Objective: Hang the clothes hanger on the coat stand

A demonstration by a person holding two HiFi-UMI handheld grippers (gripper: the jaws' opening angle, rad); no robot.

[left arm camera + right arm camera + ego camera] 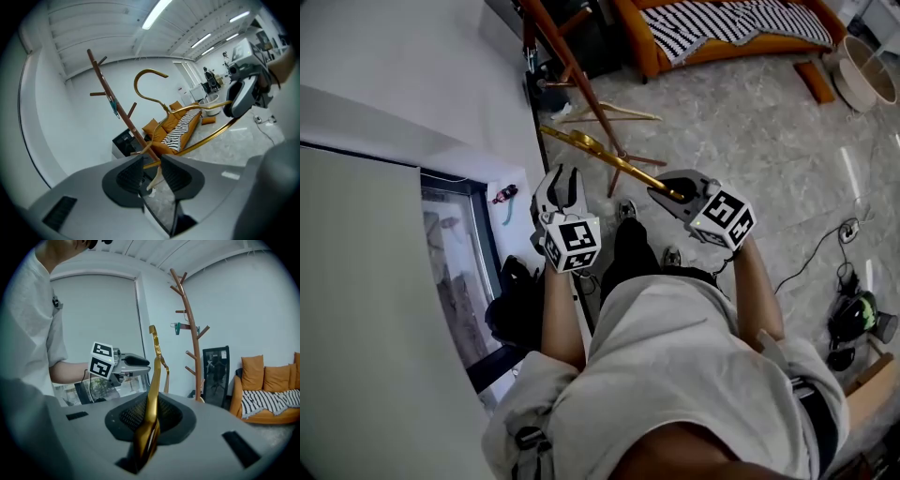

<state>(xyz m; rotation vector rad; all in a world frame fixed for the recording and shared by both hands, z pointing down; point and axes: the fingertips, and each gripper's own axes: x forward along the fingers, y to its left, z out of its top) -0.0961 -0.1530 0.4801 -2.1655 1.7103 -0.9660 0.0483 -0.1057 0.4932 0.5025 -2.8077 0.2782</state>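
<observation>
The right hand-held gripper (150, 414) is clamped on one end of the gold clothes hanger (600, 155). The hanger's long axis reaches toward the coat stand (190, 333), near its lower trunk. The left hand-held gripper (151, 174), jaws apart and gripping nothing, hovers beside the hanger, also facing the stand.

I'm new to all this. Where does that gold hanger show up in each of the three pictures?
Head view: the gold hanger slants across the middle, its lower end in the right claw.
Left gripper view: the hanger sweeps from the centre to the right, hook arching above.
Right gripper view: the hanger is dead centre, rising from between the jaws.
Shared landmark: the brown coat stand.
</observation>
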